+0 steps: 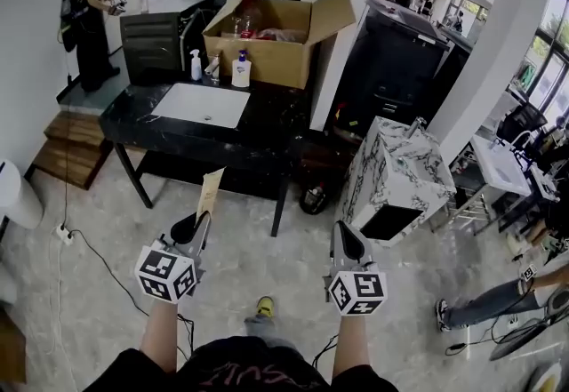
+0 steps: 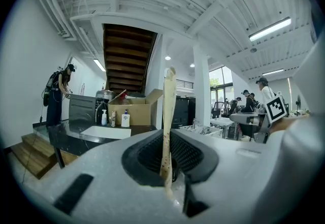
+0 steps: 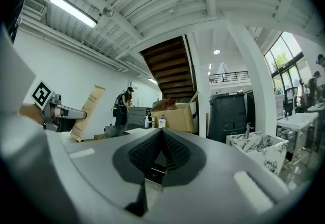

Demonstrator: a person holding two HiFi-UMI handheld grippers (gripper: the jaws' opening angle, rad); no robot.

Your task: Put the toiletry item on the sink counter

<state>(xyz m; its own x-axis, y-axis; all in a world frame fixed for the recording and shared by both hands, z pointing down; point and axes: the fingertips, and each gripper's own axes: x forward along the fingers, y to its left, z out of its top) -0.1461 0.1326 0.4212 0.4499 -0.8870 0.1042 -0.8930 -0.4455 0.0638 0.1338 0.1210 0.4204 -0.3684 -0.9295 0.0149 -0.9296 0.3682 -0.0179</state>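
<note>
A flat tan paper packet [image 1: 210,193] stands upright in my left gripper [image 1: 197,223], which is shut on its lower end. In the left gripper view the packet [image 2: 167,126] shows edge-on between the jaws. In the right gripper view the same packet [image 3: 87,111] appears at the left. My right gripper [image 1: 345,244] is shut with nothing in it; its jaws meet at the tips [image 3: 161,134]. The black sink counter [image 1: 258,128] with a white basin [image 1: 202,104] lies well ahead of both grippers. Two bottles [image 1: 240,70] stand behind the basin.
An open cardboard box [image 1: 276,35] sits at the counter's back. A marble-patterned cabinet [image 1: 400,177] stands to the right, a dark bin [image 1: 400,61] behind it. Wooden steps [image 1: 67,146] lie left. A person [image 1: 93,12] stands at the far left. A cable [image 1: 98,261] trails on the floor.
</note>
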